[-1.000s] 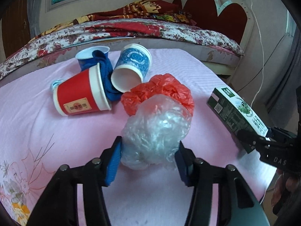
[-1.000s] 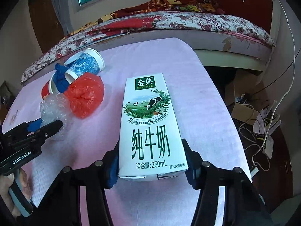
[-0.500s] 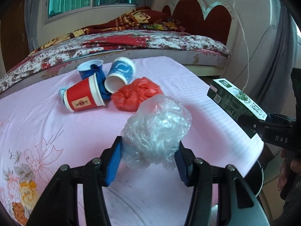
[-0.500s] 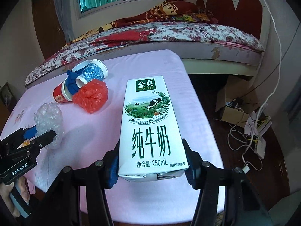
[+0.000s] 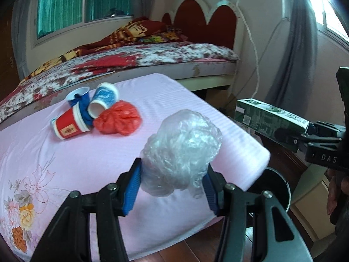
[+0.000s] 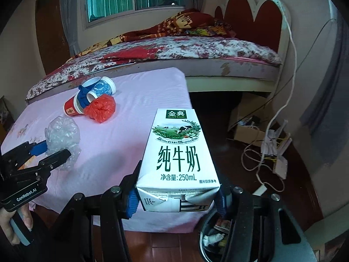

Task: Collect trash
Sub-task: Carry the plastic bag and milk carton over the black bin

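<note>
- My left gripper [image 5: 172, 185] still clamps the clear plastic wad [image 5: 182, 150], now lifted off the pink table [image 5: 65, 152].
- My right gripper [image 6: 176, 198] keeps squeezing the milk carton [image 6: 178, 157], now past the table edge above the trash bin [image 6: 216, 235].

Ahead of the left gripper [image 5: 172, 187], the pink cloth-covered table [image 5: 43, 152] lies bare up to a far cluster: a red paper cup [image 5: 69, 126], a blue patterned paper cup [image 5: 104, 100] and a crumpled red plastic bag [image 5: 120, 120]. Below the right gripper [image 6: 176, 198], a round dark trash bin [image 6: 216, 235] stands on the wooden floor [image 6: 250, 174], where loose white cables [image 6: 257, 163] lie further right.
</note>
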